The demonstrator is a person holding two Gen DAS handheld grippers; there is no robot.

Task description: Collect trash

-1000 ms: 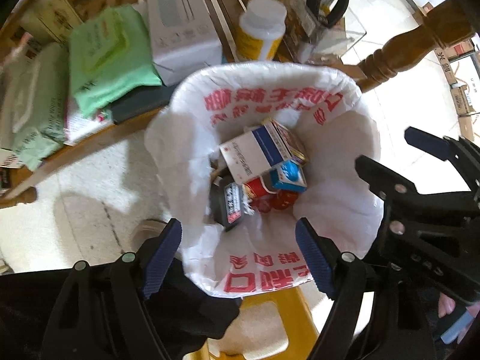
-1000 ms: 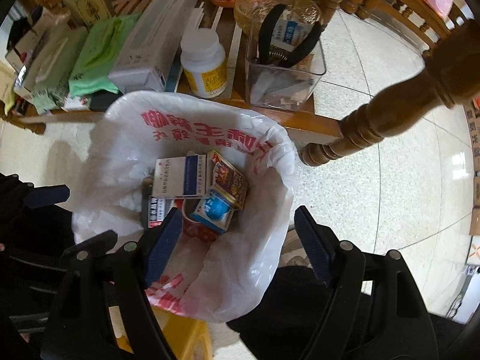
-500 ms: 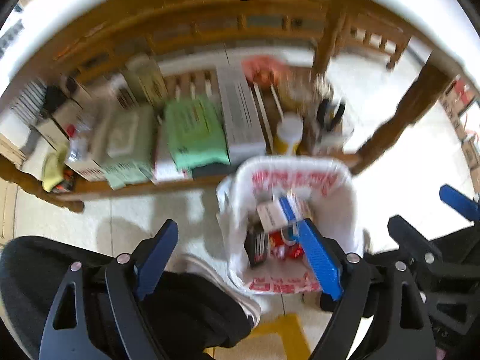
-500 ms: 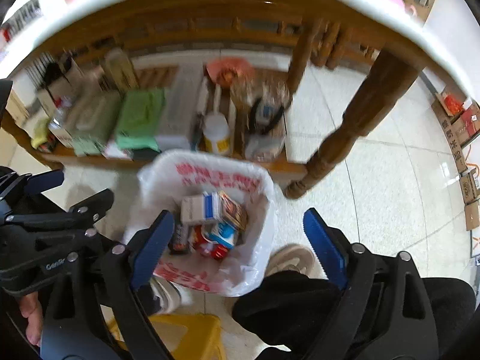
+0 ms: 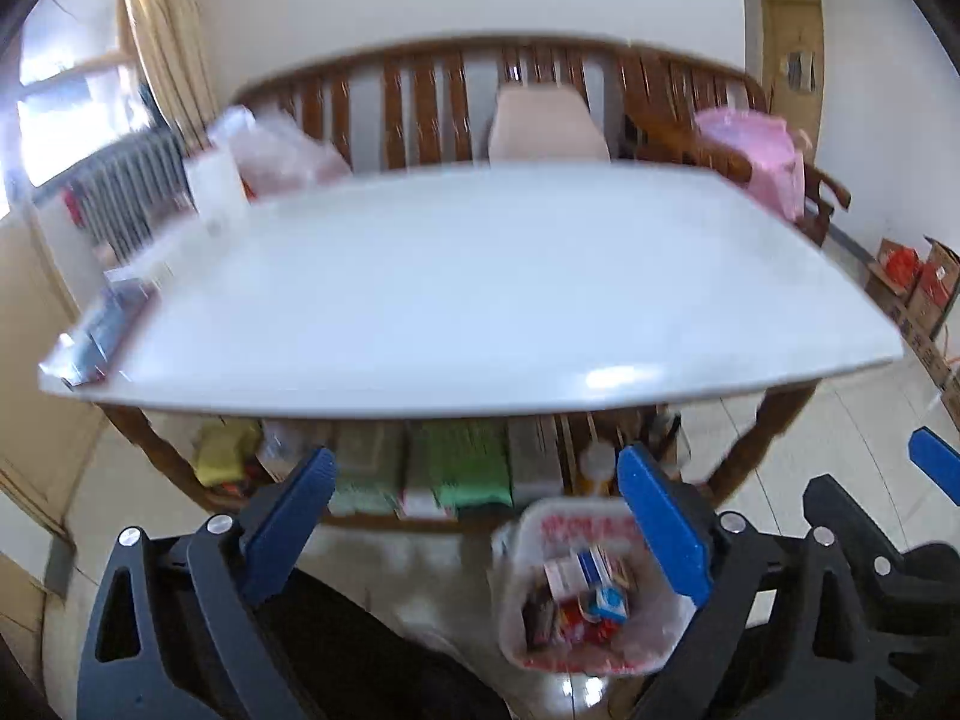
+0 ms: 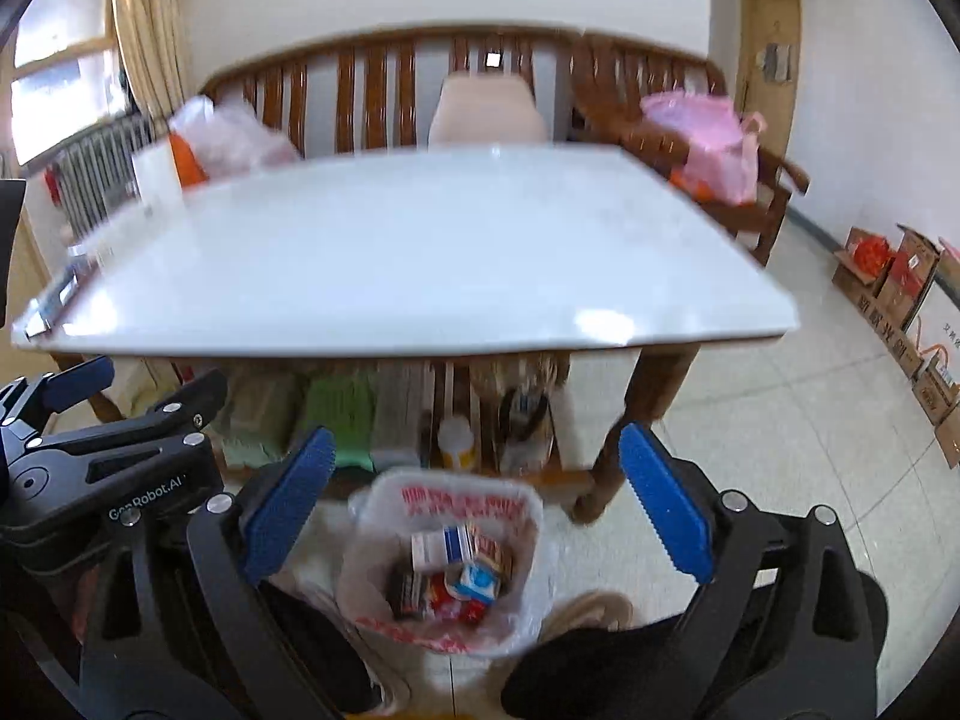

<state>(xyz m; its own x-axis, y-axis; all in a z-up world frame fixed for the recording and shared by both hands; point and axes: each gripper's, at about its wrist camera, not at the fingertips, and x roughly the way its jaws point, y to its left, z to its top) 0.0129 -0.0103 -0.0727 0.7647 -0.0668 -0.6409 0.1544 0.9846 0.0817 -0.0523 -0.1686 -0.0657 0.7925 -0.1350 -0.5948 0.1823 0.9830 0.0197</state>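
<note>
**poster1:** Since both shots are smeared with blur, a lot under the white table point(image 5: 480, 300) is just mush. The lower shelf point(image 6: 384, 420) shows green and grey packs and one white bottle with a yellow label point(image 6: 457, 445), but nothing there is readable. Red print on the trash bag point(image 6: 447, 564) can't be made out either. The bag's bottom edge is cut off by dark clothing, and one shoe point(image 6: 591, 615) pokes out beside it.

**poster2:** How many things are in the bag?

**poster1:** Hard to count. One white and blue box point(image 6: 443, 545), one small blue and white carton point(image 6: 477, 581), something red, something dark, maybe more underneath. It all sits inside the bag, on the floor in front of the table.

**poster2:** And the grippers?

**poster1:** Two. The left gripper point(image 5: 474, 525) has its jaws spread wide, they've just been opening, and there's nothing between them. Same for the right gripper point(image 6: 477, 504): wide apart, just been opening, holding nothing. The bag only shows through the gap, well below.

**poster2:** Anything behind?

**poster1:** One wooden bench point(image 5: 420, 102), one beige chair back point(image 5: 549, 126), one pink bag point(image 6: 708, 144), plus cardboard boxes point(image 6: 888, 276) cut off at the right edge.
</note>
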